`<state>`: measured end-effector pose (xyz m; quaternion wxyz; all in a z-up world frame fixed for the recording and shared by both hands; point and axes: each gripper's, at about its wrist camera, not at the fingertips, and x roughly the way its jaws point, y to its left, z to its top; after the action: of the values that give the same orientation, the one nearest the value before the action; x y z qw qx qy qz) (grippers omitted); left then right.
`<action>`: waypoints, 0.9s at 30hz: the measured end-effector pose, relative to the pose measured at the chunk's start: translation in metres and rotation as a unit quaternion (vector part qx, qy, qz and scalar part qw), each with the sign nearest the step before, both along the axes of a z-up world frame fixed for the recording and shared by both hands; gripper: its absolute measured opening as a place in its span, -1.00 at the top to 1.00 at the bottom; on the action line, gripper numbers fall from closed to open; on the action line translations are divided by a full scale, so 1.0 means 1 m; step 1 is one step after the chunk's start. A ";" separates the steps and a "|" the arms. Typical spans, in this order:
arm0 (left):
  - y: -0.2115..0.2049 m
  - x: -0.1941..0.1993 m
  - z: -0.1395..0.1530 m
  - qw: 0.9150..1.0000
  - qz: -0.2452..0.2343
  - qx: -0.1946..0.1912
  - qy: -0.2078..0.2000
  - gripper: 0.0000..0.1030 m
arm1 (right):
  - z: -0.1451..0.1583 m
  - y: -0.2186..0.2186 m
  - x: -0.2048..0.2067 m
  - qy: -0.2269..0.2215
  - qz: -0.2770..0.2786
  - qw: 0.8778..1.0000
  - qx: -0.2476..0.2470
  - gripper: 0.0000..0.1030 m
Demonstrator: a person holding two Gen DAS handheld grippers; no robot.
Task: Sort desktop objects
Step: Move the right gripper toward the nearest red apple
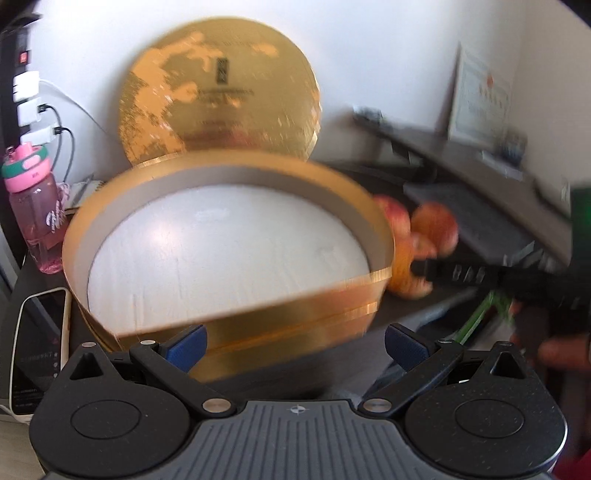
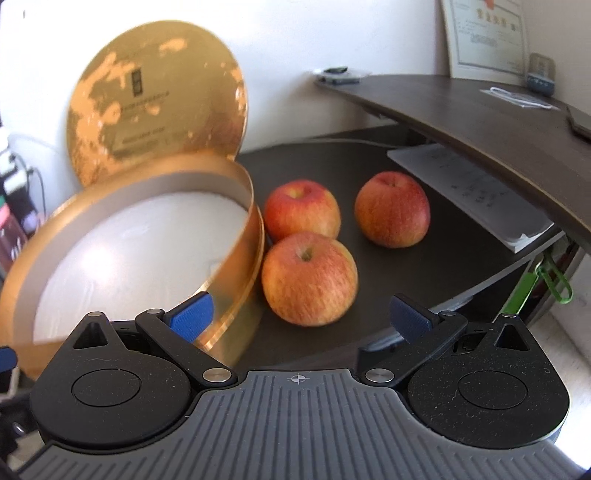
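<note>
A round gold box (image 1: 295, 325) with a white inside stands on the dark desk (image 2: 369, 314); it is blurred and looks tilted toward me. Its gold lid (image 1: 221, 92) leans on the wall behind it. My left gripper (image 1: 295, 347) is open just in front of the box's near wall. Three red-yellow apples lie right of the box: a near apple (image 2: 308, 277), a back left apple (image 2: 301, 208) and a back right apple (image 2: 391, 208). My right gripper (image 2: 301, 317) is open, its fingers either side of the near apple without touching it. In the left wrist view the right gripper (image 1: 480, 275) reaches in by the apples (image 1: 432, 225).
A pink water bottle (image 1: 33, 218), a phone (image 1: 40, 347) and a power strip with chargers (image 1: 26, 92) are left of the box. A raised shelf (image 2: 480, 122) carries a framed certificate (image 2: 484, 33); papers (image 2: 469, 188) lie beneath it. A green clip (image 2: 554, 280) hangs off the desk's right edge.
</note>
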<state>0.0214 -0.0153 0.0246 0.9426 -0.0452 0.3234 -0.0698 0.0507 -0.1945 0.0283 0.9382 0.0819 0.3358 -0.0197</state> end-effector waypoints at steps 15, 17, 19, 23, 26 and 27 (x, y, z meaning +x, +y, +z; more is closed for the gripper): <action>-0.043 0.040 0.007 0.994 0.075 0.076 0.011 -0.99 | -0.033 -0.014 -0.008 -0.030 -0.010 0.997 0.075 -1.00; -0.051 0.046 0.009 0.993 0.079 0.087 0.007 -0.99 | -0.035 -0.014 -0.009 -0.032 0.008 0.995 0.090 -1.00; -0.058 0.052 0.011 0.992 0.081 0.098 0.003 -0.99 | -0.039 -0.016 -0.008 -0.028 0.016 0.995 0.099 -1.00; -0.068 0.060 0.012 0.990 0.076 0.115 0.003 -0.99 | -0.049 -0.027 -0.003 -0.015 0.006 0.991 0.129 -1.00; -0.070 0.062 0.010 0.990 0.077 0.119 0.009 -0.99 | -0.053 -0.033 -0.001 -0.011 -0.008 0.990 0.143 -1.00; -0.070 0.063 0.009 0.990 0.078 0.120 0.010 -0.99 | -0.054 -0.035 0.000 -0.011 -0.011 0.989 0.147 -1.00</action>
<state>0.0843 -0.0849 0.0332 0.9403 0.0425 0.3347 0.0440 0.0502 -0.2290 -0.0256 0.9195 0.2227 0.3234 0.0207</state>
